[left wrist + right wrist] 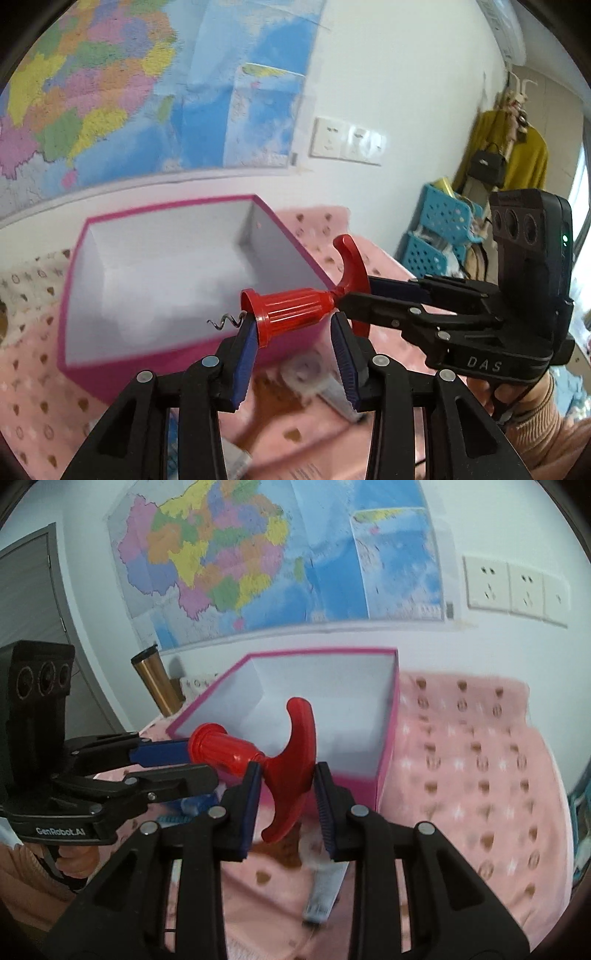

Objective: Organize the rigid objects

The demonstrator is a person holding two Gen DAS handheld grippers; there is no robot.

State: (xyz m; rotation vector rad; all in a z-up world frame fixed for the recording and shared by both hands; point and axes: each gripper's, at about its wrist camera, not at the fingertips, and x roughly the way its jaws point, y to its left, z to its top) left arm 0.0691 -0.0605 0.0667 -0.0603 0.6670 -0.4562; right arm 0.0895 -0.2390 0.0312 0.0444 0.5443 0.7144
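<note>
Both claws [295,350] [286,805] clamped on red corkscrew [295,308], over pink box's near rim [162,363].

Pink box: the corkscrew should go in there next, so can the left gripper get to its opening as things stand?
Probably yes. The pink box lies open-topped just beyond the left gripper, which grips the red corkscrew with the right gripper; nothing blocks the opening.

The corkscrew [295,308] is hanging level above the cloth [472,775], just before the open box [159,280]. The left gripper [293,363] is flanking its bell end, the right gripper [286,808] its handle. A tumbler [155,681] is standing left of the box, against the wall.
</note>
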